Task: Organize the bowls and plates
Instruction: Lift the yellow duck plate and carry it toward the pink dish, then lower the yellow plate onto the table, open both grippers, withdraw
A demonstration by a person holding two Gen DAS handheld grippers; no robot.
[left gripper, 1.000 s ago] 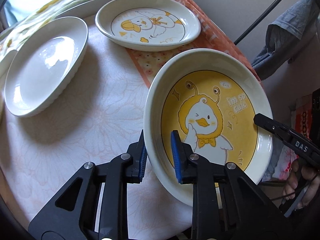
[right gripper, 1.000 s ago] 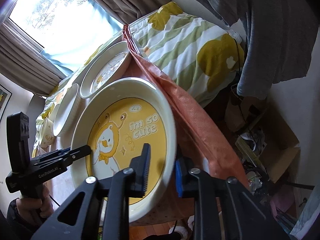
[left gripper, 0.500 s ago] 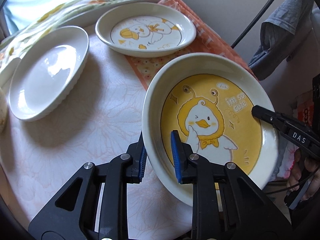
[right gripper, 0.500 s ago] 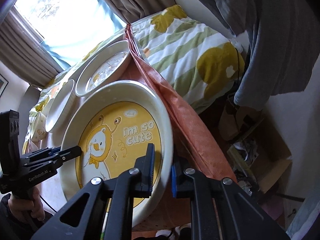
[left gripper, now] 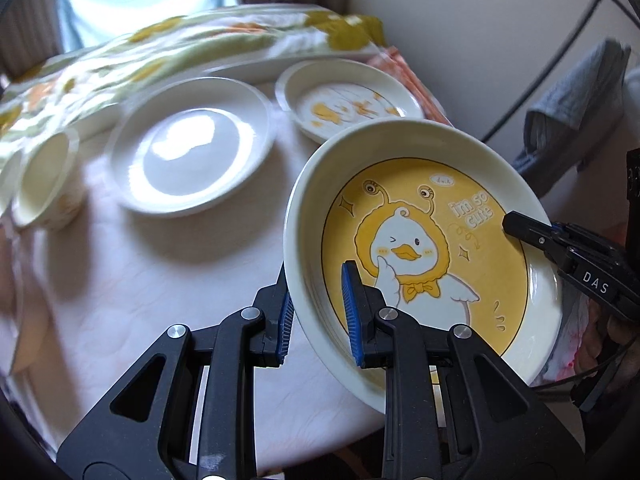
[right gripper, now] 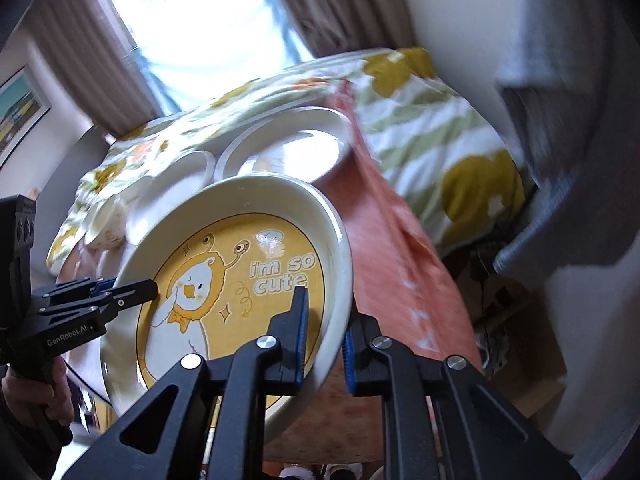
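A cream plate with a yellow duck picture and the words "im so cute" (left gripper: 420,240) (right gripper: 240,280) hangs above the table's near right corner, gripped from both sides. My left gripper (left gripper: 318,314) is shut on its near left rim. My right gripper (right gripper: 324,334) is shut on the opposite rim, and shows as a black finger (left gripper: 560,248) at the plate's right. On the white tablecloth (left gripper: 160,300) lie a plain white plate (left gripper: 192,146) and a smaller duck plate (left gripper: 348,100). A small cream bowl (left gripper: 44,180) stands at the left.
A green and yellow patterned blanket (left gripper: 180,48) lies behind the table, with a bright window beyond. An orange cloth (right gripper: 400,260) hangs over the table's right side. Grey clothing (left gripper: 572,112) hangs at the right. A person's hand (right gripper: 36,392) holds the left gripper's handle.
Both grippers have lifted the duck plate off the table and carried it up. The other plates now look farther and lower, and the small bowl has come into view at the left.
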